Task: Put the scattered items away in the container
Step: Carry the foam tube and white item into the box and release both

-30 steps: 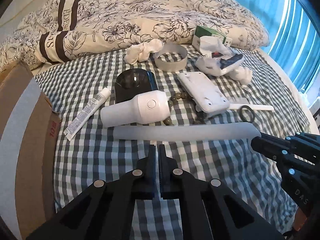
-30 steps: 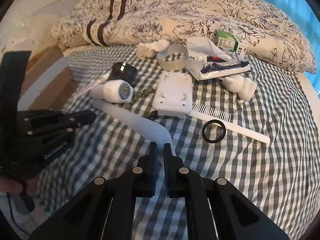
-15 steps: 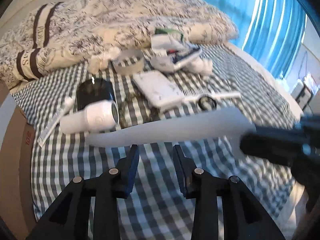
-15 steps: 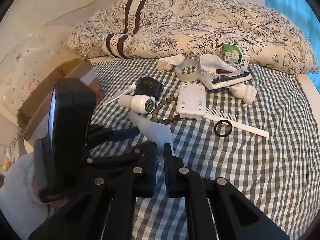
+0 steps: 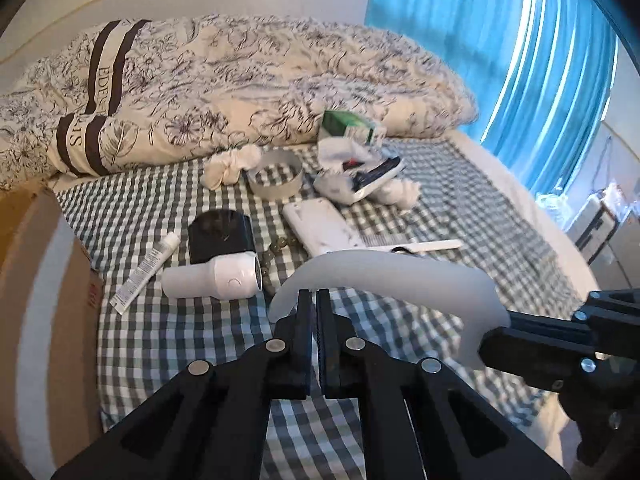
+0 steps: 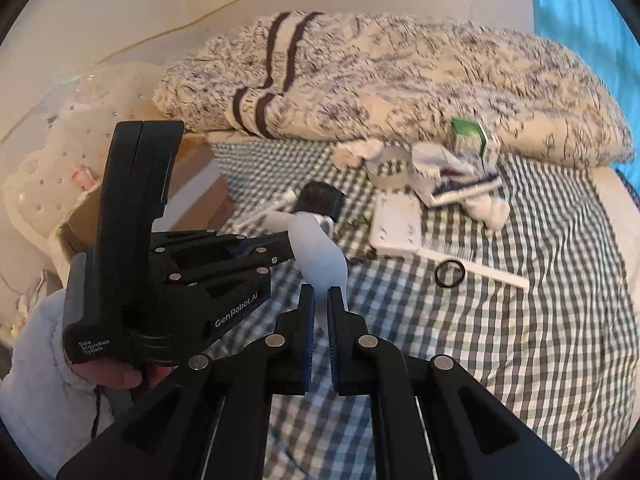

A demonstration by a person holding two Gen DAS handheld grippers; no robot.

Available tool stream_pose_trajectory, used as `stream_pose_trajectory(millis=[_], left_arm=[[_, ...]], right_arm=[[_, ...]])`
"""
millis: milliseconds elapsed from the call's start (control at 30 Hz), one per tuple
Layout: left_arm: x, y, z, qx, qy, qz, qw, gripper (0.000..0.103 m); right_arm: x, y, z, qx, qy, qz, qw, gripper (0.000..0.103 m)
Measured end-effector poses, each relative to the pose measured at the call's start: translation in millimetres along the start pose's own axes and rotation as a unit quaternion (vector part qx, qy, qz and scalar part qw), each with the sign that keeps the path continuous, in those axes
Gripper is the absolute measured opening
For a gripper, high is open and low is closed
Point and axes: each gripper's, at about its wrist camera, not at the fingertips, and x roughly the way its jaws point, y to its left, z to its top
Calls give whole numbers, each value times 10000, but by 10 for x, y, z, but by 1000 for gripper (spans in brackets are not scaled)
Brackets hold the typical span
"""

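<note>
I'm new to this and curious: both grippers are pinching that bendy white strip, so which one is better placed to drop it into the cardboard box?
Left, probably. The left gripper holds the strip end nearest the cardboard box; from the right gripper, the box lies beyond the left one.

My left tool (image 5: pixel 313 304) has its fingers drawn nearly together, pinching one end of the pale strip (image 5: pixel 384 272). My right tool (image 6: pixel 319 300) has closed its fingers on the strip's other end. The two tools sit close to each other, raised above the bed, the right one reaching in from the right of the left view. A hand (image 6: pixel 120 374) in a pale fleecy sleeve (image 6: pixel 36 392) grips the left tool's handle.
</note>
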Motion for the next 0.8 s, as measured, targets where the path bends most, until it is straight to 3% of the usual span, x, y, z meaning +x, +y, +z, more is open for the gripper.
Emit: stream_pose_trajectory(millis=[333, 500, 800], left_arm=[[-627, 216, -72, -349, -371, -212, 9985, 3], [-1086, 439, 12, -423, -685, 3, 9968, 3], [-1999, 1180, 129, -728, -1224, 602, 9880, 3]], right_arm=[[-479, 846, 436, -743, -485, 169, 9959, 6], [-657, 1261, 581, -993, -677, 360, 9921, 6], [-805, 2039, 944, -1439, -1061, 950, 9793, 6]])
